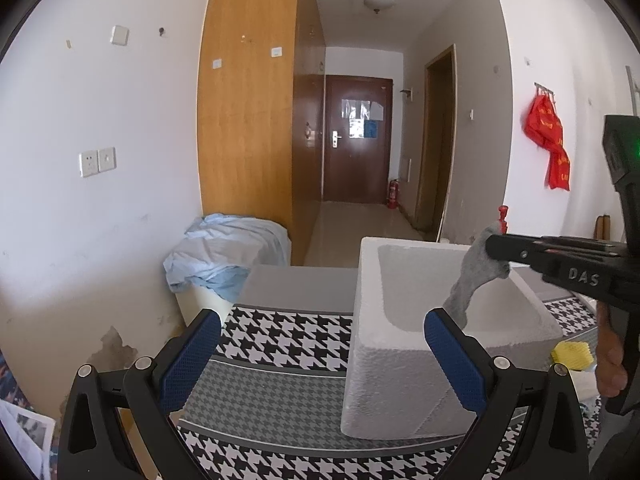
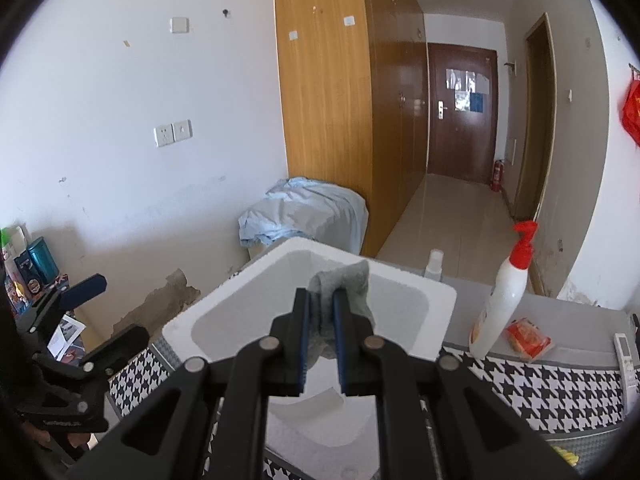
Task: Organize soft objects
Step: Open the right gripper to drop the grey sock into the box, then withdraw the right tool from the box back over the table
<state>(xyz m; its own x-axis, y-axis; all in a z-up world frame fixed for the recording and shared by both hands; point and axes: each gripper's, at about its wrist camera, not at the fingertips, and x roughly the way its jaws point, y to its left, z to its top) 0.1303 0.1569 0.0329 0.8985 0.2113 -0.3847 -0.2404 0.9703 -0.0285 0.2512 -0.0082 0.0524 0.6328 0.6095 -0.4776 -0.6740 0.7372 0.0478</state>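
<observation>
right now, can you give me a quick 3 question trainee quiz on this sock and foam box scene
1. True or false: the right claw is shut on the grey sock.
2. Where does the sock hang? A) above the white foam box B) on the blue cloth pile C) on the houndstooth cloth
3. Fill in: the left claw is ____ and holds nothing.

Key: 1 true; 2 A; 3 open
</observation>
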